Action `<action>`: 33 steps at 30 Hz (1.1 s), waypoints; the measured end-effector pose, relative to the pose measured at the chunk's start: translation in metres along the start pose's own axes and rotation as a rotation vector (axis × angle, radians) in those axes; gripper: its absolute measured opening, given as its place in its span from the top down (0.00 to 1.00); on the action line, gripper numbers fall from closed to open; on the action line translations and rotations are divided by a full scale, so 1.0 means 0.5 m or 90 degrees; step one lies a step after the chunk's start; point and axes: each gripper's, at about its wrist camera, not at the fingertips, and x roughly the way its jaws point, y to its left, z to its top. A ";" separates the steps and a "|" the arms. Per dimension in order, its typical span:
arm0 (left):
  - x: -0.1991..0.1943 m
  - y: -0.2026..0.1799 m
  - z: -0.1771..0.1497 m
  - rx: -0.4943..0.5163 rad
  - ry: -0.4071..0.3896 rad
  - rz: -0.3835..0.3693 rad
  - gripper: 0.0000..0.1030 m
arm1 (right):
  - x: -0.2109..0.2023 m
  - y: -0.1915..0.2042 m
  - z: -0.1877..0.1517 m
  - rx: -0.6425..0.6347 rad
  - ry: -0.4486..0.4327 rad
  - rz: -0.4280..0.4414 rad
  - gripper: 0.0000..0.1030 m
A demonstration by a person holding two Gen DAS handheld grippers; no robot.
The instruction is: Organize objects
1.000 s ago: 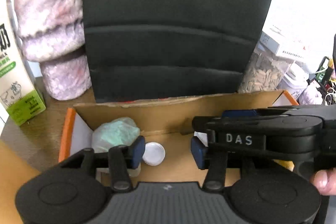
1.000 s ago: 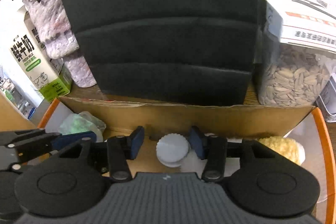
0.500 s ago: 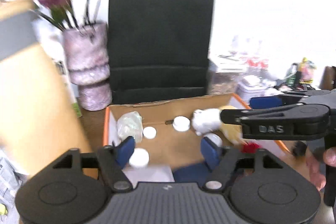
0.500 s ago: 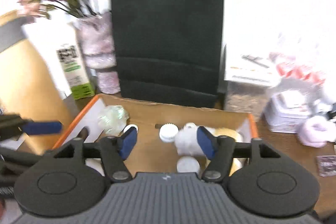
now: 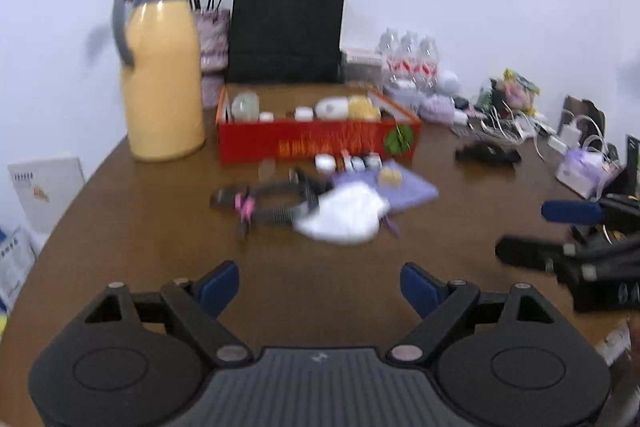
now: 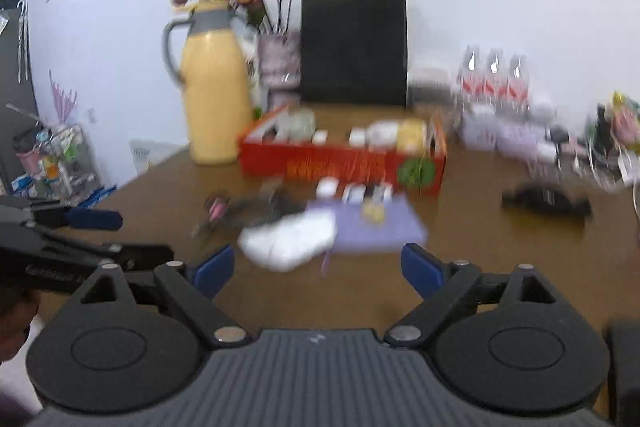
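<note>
An open red box (image 5: pixel 318 143) (image 6: pixel 340 163) stands far back on the brown table, holding small white jars, a clear greenish bag and a yellow sponge. In front of it lie small jars (image 5: pixel 325 163), a purple pad (image 5: pixel 404 187) (image 6: pixel 376 227), a white crumpled cloth (image 5: pixel 344 217) (image 6: pixel 288 237) and a black springy clip (image 5: pixel 272 205). My left gripper (image 5: pixel 320 285) (image 6: pixel 120 235) hovers well short of them, its jaws opening with nothing between. My right gripper (image 6: pixel 318 269) (image 5: pixel 548 233) is beside it, its jaws also opening and empty.
A tall yellow jug (image 5: pixel 160 87) stands left of the box, with a vase of dried flowers (image 5: pixel 212 39) and a black paper bag (image 5: pixel 286 31) behind. Water bottles (image 5: pixel 408 61), cables and small clutter fill the right side; a black object (image 5: pixel 486 155) lies there.
Both grippers have drawn far back from inside the box toward the near side of the table, and their jaws have spread wider. The loose items before the box have come into view.
</note>
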 end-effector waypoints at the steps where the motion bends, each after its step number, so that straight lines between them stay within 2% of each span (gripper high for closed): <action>1: -0.011 0.004 -0.012 -0.005 0.009 -0.002 0.15 | -0.016 0.011 -0.020 -0.005 0.010 0.012 0.10; 6: -0.036 0.013 -0.026 -0.008 0.000 0.029 0.15 | -0.052 0.043 -0.076 -0.017 0.047 0.023 0.10; 13: -0.004 0.034 -0.021 -0.026 0.003 0.030 0.17 | -0.035 0.021 -0.072 0.011 0.028 -0.004 0.13; 14: 0.011 0.040 -0.017 -0.028 0.013 0.033 0.20 | -0.023 0.014 -0.069 0.012 0.030 -0.006 0.15; 15: 0.027 0.048 -0.009 -0.029 0.019 0.034 0.27 | -0.013 0.008 -0.065 0.013 0.034 -0.012 0.16; 18: 0.079 0.078 0.032 -0.036 0.023 0.023 0.45 | 0.038 -0.018 -0.039 0.014 0.035 -0.030 0.23; 22: 0.168 0.109 0.119 -0.014 -0.016 0.014 0.49 | 0.124 -0.046 0.018 0.004 0.029 -0.029 0.34; 24: 0.226 0.122 0.157 -0.004 -0.016 0.019 0.52 | 0.171 -0.055 0.046 -0.007 0.021 -0.018 0.37; 27: 0.329 0.130 0.209 0.014 0.004 0.022 0.61 | 0.259 -0.062 0.087 -0.003 0.032 -0.001 0.44; 29: 0.391 0.134 0.228 0.032 0.027 0.008 0.62 | 0.320 -0.063 0.107 0.005 0.052 0.031 0.52; 33: 0.497 0.143 0.245 0.047 0.069 0.005 0.67 | 0.442 -0.035 0.126 -0.030 0.099 0.083 0.61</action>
